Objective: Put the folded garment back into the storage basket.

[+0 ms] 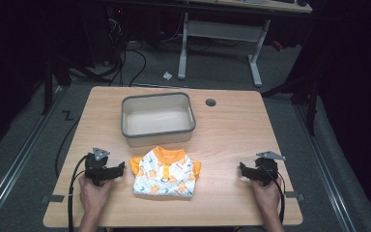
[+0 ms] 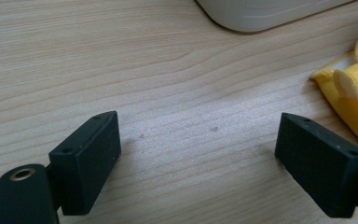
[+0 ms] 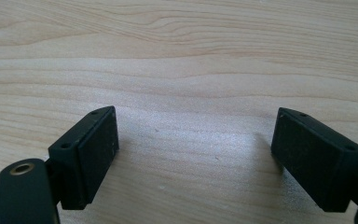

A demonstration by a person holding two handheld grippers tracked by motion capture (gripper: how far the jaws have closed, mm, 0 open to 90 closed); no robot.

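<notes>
I see the wooden table (image 1: 232,130) carrying a grey-rimmed tub (image 1: 158,119) toward its far side. Just nearer me lies the folded orange-trimmed shirt (image 1: 164,173), apart from the tub. My left gripper (image 1: 121,168) sits just beside its sleeve, jaws spread over bare wood. My right gripper (image 1: 242,170) rests well apart, jaws spread too.

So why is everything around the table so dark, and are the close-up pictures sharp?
High view: light falls on the table, the room behind stays dim. Left gripper view: wood grain sharp, the yellow shirt at the edge soft. Right gripper view: a pale sheen on the wood.
</notes>
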